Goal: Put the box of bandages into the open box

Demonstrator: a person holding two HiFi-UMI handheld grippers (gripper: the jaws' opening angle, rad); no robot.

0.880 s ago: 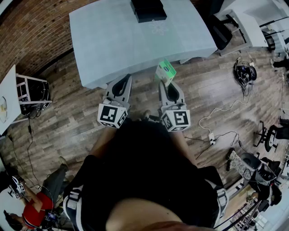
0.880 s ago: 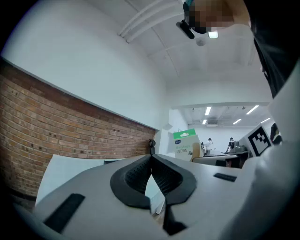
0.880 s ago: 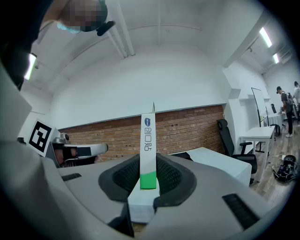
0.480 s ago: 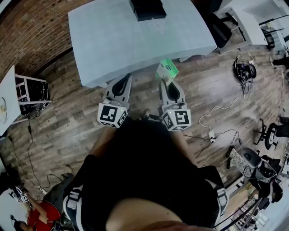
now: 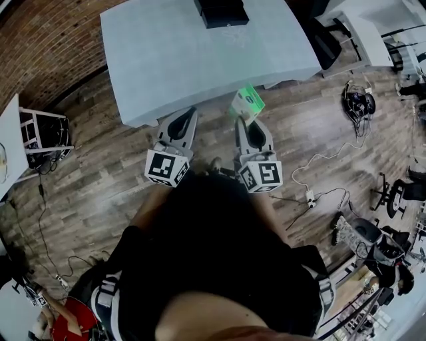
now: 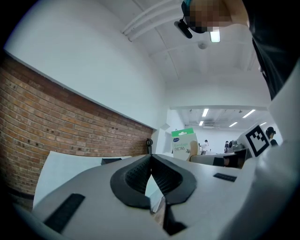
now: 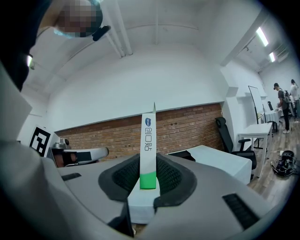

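Observation:
The box of bandages [image 5: 247, 104], white with a green end, stands upright in my right gripper [image 5: 245, 120], whose jaws are shut on its narrow sides. In the right gripper view the bandage box [image 7: 148, 150] rises edge-on between the dark pads [image 7: 169, 176]. It hangs over the wooden floor just short of the table's near edge. The open black box [image 5: 221, 11] sits at the far end of the pale table [image 5: 186, 60]. My left gripper [image 5: 188, 113] is beside the right one, shut and empty; its pads [image 6: 136, 173] meet at the tip.
Wooden floor lies around the table. A white side table with a rack [image 5: 40, 136] is at the left. A black office chair [image 5: 326, 46] and another desk stand at the right. Cables and gear [image 5: 359, 103] lie on the floor at the right. A person in red [image 5: 60, 320] crouches at the lower left.
Both grippers and the bandage box have barely shifted. The person in red at the lower left has moved lower in the view.

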